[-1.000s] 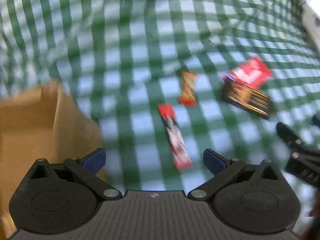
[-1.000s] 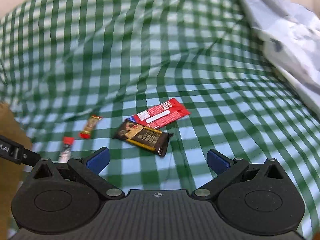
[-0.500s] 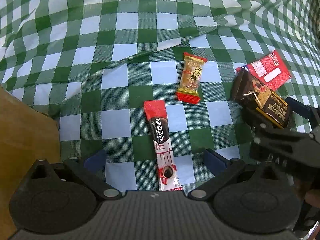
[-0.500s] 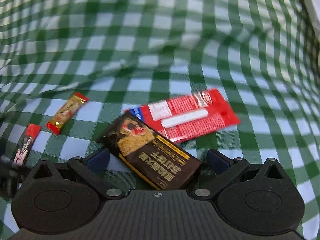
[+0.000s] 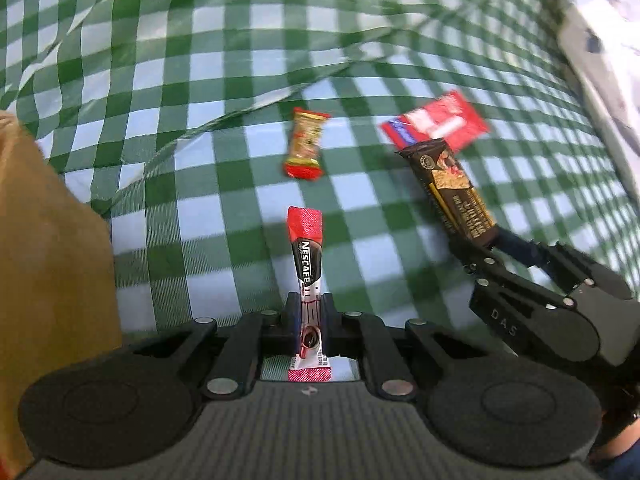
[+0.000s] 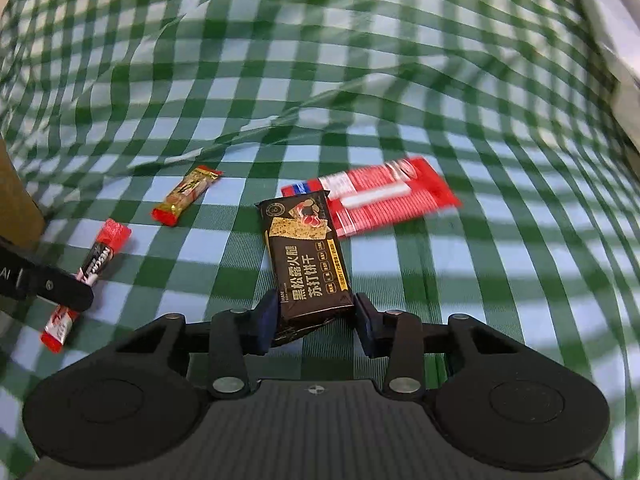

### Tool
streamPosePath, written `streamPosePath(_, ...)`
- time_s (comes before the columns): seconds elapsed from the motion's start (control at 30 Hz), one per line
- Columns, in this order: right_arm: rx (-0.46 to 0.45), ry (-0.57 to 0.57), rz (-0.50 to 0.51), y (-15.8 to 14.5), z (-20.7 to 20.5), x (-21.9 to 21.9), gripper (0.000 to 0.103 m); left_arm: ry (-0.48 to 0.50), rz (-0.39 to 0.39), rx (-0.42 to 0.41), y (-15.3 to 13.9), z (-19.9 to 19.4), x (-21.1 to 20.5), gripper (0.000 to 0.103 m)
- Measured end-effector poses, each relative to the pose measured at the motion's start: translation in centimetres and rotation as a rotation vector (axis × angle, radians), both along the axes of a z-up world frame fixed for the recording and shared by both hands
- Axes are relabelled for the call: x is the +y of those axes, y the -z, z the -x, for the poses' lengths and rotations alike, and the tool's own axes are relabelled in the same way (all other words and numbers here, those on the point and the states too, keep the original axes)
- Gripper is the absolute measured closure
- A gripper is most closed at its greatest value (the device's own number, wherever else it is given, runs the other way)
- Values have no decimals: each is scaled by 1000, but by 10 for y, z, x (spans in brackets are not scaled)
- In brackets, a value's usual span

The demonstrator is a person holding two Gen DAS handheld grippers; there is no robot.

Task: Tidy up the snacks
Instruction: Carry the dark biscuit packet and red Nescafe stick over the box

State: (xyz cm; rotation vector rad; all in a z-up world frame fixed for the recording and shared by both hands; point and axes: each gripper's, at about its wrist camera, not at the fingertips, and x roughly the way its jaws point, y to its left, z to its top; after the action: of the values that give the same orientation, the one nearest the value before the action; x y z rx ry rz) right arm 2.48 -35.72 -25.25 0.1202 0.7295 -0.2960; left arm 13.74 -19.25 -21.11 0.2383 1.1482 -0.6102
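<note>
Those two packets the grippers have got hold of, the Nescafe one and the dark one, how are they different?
The Nescafe stick is slim, with a red tip and black and white body; the dark cracker pack is much wider, black with gold print. The left gripper pinches the stick near its lower end; the right gripper clamps the pack's near end. Both point away from their grippers over the checked cloth.

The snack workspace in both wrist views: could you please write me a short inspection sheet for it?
Surface: green-and-white checked cloth, wrinkled.
Job's things: Nescafe stick; dark cracker pack; red flat packet, partly under the dark pack's far end; small gold-and-red bar, lying apart.
Clutter: nothing seen.
Grippers: left gripper shut on the Nescafe stick; right gripper shut on the dark cracker pack.
Cables: nothing seen.
Surroundings: brown paper bag at left; pale crumpled sheet at right.
</note>
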Motion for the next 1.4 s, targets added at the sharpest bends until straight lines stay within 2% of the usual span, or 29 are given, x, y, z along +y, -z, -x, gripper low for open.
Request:
streamPosePath(0.27,-144,210,-112,-34,82,28,61,65,98,-71,-66,80,49,93)
streamPosePath(0.43,-263,243,-167,-73,124,64,61,64,138,-163,-112,126,101,93)
streamPosePath(0.73,-368,89,-188,-143,171,162,61,-20,172,-269,-166,174,204,93)
streamPosePath(0.87,-379,6,-218,-165,191,206,61,-63,167,-314,-181,201,256,93)
streamPosePath(1.17,-311,-190,-268,-180,236,315,61,-162,166,-346,-186,253,353,93)
streamPosePath(1.4,-275,-238,-261,-181,261,368,61,-203,197,-373,-191,284,392,93)
